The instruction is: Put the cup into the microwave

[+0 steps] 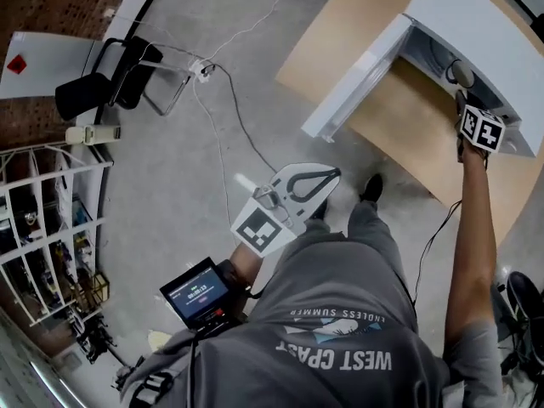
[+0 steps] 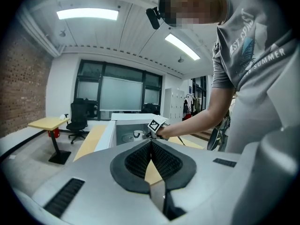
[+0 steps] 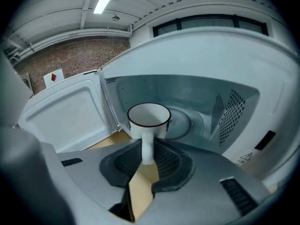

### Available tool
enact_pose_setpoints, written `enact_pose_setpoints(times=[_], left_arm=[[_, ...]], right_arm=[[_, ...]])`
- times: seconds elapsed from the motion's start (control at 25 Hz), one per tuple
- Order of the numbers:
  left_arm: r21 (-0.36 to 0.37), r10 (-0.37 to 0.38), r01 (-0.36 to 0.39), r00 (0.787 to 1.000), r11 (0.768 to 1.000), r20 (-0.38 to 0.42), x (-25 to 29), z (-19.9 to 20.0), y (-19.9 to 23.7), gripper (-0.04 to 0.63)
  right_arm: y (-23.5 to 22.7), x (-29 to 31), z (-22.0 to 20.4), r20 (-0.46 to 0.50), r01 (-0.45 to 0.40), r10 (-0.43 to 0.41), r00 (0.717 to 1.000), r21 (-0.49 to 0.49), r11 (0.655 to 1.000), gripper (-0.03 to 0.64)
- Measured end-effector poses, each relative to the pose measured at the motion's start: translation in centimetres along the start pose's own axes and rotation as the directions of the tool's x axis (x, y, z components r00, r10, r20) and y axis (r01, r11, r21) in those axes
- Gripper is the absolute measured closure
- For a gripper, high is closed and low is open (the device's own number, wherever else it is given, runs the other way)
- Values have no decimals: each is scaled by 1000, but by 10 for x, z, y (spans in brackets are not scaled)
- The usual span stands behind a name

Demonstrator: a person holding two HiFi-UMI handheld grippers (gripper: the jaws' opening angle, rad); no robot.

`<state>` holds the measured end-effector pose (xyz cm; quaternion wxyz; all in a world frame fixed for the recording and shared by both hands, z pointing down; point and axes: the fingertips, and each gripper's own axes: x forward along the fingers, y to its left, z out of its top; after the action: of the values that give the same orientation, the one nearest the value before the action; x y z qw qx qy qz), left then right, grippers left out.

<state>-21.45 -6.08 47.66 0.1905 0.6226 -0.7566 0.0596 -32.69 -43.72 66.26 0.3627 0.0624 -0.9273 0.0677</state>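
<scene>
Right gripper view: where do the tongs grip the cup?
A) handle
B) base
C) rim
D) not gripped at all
A: the right tongs are closed on the white handle of the cup, holding it upright in front of the open microwave.

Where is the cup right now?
In the right gripper view the cup sits mid-frame, held by its handle in the right gripper, at the open microwave's mouth in front of the turntable, with the open door on its left.
</scene>
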Motion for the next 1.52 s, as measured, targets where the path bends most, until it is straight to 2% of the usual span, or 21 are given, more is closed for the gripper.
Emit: enact_pose_setpoints(times=[0.08,0.2,0.32,0.56,0.76,0.96,1.24,1.52], left_arm=[[21,-32,31,999,999,39,-2,11,4,575],[71,-53,47,996,996,78,-8,6,-3,575],[82,-35,31,998,996,58,-11,-11,-4,575],[74,-34,31,998,997,48,-11,-21,4,575],[134,-62,60,998,989,12,-19,-32,-4,575],[102,-65,63,998,993,20,-12,-3,-4,575],[29,-55,54,998,998,9,-8,-7,-4,575],[19,-58,58,998,998,3,-3,-11,-4,575]], right_arm=[[-7,-7,15,17,45,-45,999,-8,999,540],[-7,-7,10,46,78,-77,996,-11,997,540],[0,15,0,65,78,-77,995,-15,997,540],[-6,30,11,139,121,-117,983,-19,992,540],[-12,33,3,198,146,-145,969,11,989,540],[-21,20,35,214,150,-148,966,5,989,540],[-24,23,42,229,154,-151,962,3,988,540],[-25,33,39,261,137,-127,957,-20,990,540]])
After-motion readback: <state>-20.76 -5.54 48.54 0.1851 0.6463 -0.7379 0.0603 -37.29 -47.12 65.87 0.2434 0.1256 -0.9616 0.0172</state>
